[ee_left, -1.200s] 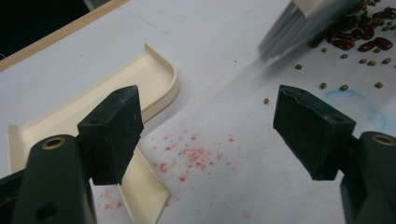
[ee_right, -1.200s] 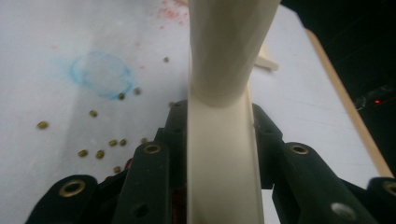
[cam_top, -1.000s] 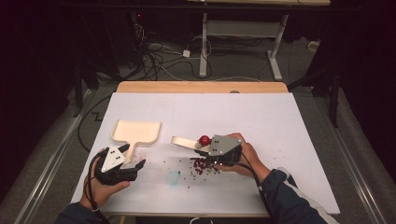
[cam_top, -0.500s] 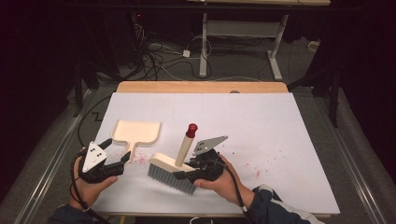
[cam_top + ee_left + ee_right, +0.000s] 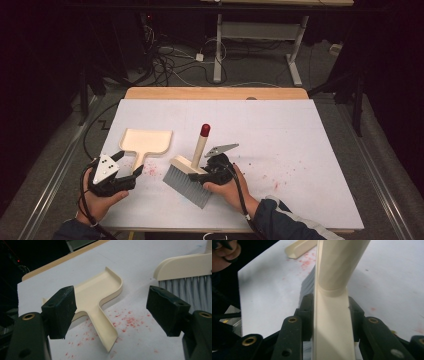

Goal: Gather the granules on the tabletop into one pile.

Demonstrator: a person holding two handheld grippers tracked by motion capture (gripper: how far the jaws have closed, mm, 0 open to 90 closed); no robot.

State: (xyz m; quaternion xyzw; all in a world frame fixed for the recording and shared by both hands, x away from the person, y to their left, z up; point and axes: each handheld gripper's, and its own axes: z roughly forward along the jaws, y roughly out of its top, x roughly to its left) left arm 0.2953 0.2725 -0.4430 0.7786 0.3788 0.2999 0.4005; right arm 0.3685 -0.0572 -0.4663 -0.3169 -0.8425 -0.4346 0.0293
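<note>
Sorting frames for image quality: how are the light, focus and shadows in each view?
High view: table bright, surroundings nearly black, image soft. Left gripper view: dustpan and red crumbs fairly sharp, the near jaws soft. Right gripper view: brush close and blurred, its shadow on the table.

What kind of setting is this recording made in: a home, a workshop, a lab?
Most likely a lab or recording room, not a home. A white-covered table stands in a dark room, loose cables run across the floor behind it, and a bare desk frame stands beyond them.
</note>
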